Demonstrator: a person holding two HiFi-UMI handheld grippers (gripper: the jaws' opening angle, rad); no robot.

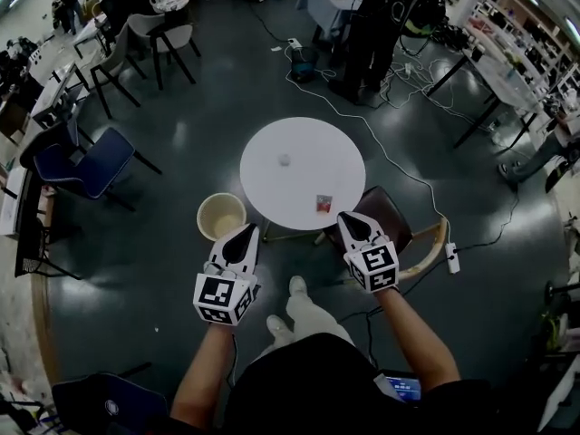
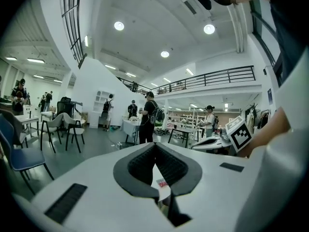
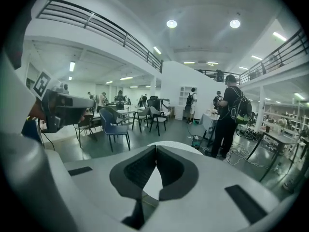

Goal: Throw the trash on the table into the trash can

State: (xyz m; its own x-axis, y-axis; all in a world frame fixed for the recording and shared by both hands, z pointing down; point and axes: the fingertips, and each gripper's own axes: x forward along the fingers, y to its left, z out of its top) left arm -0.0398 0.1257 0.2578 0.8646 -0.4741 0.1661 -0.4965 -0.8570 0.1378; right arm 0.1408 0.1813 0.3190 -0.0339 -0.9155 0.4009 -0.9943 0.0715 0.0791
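A round white table (image 1: 304,143) stands ahead of me. On it lie a small crumpled white scrap (image 1: 285,160) and a red-and-white packet (image 1: 323,204) near the front edge. A beige trash can (image 1: 221,216) stands on the floor at the table's front left. My left gripper (image 1: 245,234) hovers just right of the can, shut and empty. My right gripper (image 1: 349,217) hangs beside the packet at the table's front right, also shut and empty. In the left gripper view the packet (image 2: 162,182) shows below the shut left gripper (image 2: 155,146). The right gripper view has the table top (image 3: 176,146) beyond the shut right gripper (image 3: 156,149).
A brown chair (image 1: 396,217) stands under my right gripper, against the table. A blue chair (image 1: 82,166) is at the left. A person (image 1: 372,34) stands beyond the table among cables on the dark floor. More tables and chairs line the room's edges.
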